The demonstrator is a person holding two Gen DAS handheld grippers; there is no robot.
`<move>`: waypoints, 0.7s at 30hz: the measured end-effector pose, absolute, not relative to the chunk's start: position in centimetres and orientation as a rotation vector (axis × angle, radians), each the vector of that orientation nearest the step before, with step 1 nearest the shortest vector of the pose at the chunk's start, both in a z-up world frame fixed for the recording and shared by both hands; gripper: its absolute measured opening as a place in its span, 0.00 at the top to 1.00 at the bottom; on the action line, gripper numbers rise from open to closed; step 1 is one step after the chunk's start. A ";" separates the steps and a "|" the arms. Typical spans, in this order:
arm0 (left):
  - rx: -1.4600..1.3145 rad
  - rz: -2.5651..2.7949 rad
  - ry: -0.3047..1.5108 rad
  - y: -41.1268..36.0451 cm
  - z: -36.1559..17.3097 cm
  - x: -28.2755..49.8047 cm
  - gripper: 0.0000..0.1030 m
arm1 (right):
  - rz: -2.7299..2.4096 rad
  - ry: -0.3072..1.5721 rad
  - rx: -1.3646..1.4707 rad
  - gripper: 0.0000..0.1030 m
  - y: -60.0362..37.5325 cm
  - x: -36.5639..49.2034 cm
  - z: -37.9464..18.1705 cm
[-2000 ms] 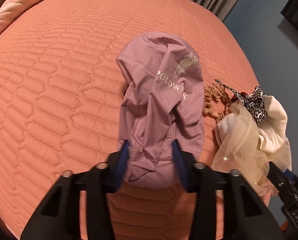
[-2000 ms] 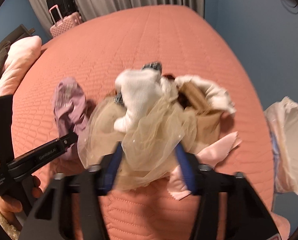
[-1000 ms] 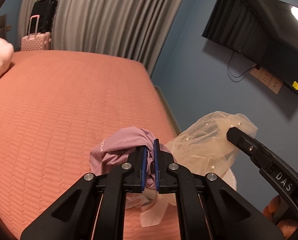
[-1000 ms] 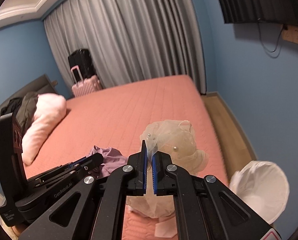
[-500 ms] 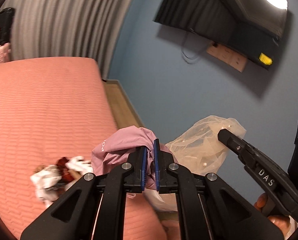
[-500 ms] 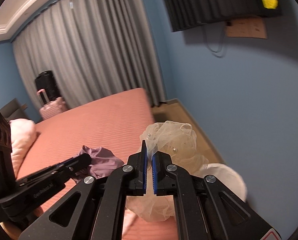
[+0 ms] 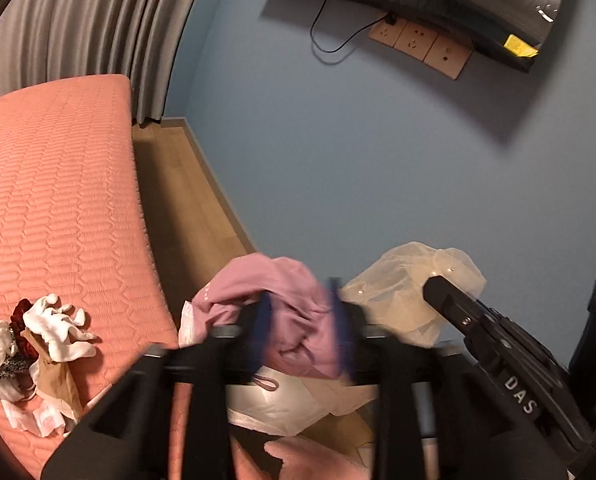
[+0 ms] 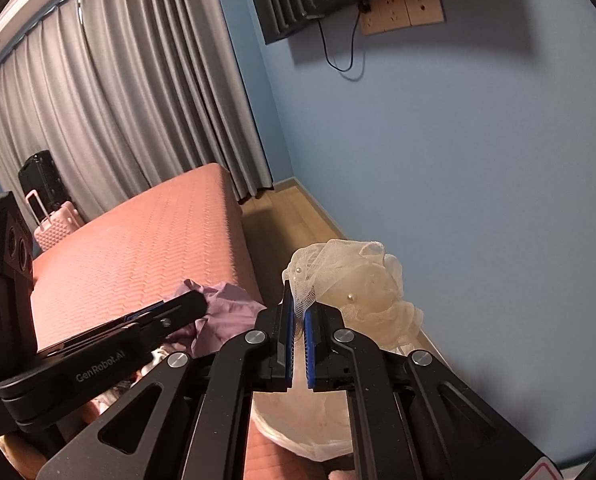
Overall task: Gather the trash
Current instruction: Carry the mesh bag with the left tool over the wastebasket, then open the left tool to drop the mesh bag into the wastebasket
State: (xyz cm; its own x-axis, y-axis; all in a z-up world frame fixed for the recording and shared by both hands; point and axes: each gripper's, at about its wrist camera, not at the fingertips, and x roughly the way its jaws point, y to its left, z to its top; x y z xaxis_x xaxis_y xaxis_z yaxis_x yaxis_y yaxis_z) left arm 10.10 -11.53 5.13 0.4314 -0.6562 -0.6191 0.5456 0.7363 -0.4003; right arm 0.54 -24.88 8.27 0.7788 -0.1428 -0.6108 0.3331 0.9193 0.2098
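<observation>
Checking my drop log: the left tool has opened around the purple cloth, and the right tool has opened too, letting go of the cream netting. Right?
Half right. In the right wrist view the right tool is shut on the cream netting. The left tool has indeed opened around the purple cloth.

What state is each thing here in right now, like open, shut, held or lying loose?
Left gripper: open, blurred.
Purple cloth: bunched between its fingers, above the bag.
Right gripper: shut on cream netting.
White bag: open below.
Rag pile: loose on bed.
</observation>
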 end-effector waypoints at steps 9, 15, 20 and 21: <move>-0.117 -0.642 0.820 -10.3 4.7 10.3 0.27 | -0.270 0.626 0.320 0.73 -24.7 1.4 7.1; -0.084 -0.596 0.796 -8.9 4.6 10.2 0.27 | -0.260 0.626 0.310 0.68 -23.6 2.1 7.1; -0.092 -0.563 0.795 -7.7 4.5 10.2 0.27 | -0.240 0.627 0.305 0.65 -22.6 2.7 7.6; -0.094 -0.557 0.794 -7.4 4.5 10.2 0.27 | -0.238 0.626 0.302 0.63 -22.2 2.7 7.7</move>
